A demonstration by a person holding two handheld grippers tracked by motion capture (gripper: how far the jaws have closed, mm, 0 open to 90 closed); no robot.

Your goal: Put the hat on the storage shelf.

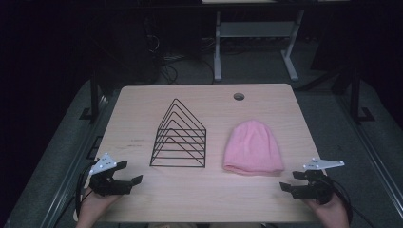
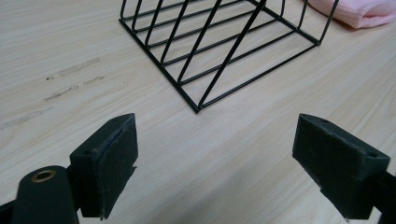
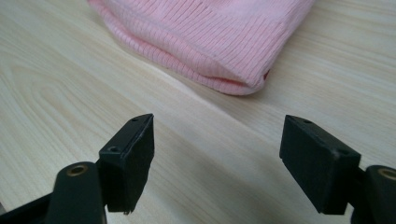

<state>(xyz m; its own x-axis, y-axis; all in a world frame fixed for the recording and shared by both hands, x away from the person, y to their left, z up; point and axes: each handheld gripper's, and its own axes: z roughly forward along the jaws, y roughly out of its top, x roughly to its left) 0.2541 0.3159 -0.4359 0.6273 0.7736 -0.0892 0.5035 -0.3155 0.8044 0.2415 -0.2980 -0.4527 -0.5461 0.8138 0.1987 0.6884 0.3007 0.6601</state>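
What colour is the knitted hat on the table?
The knitted hat is light pink with a ribbed pattern, which shows best in the right gripper view.

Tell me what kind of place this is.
Probably a lab or workshop data-collection bench: a light wooden table with a cable hole, a second desk's white frame behind, loose cables on the dark floor.

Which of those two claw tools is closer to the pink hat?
The right gripper, by the pink hat. The left gripper sits nearer the black wire rack.
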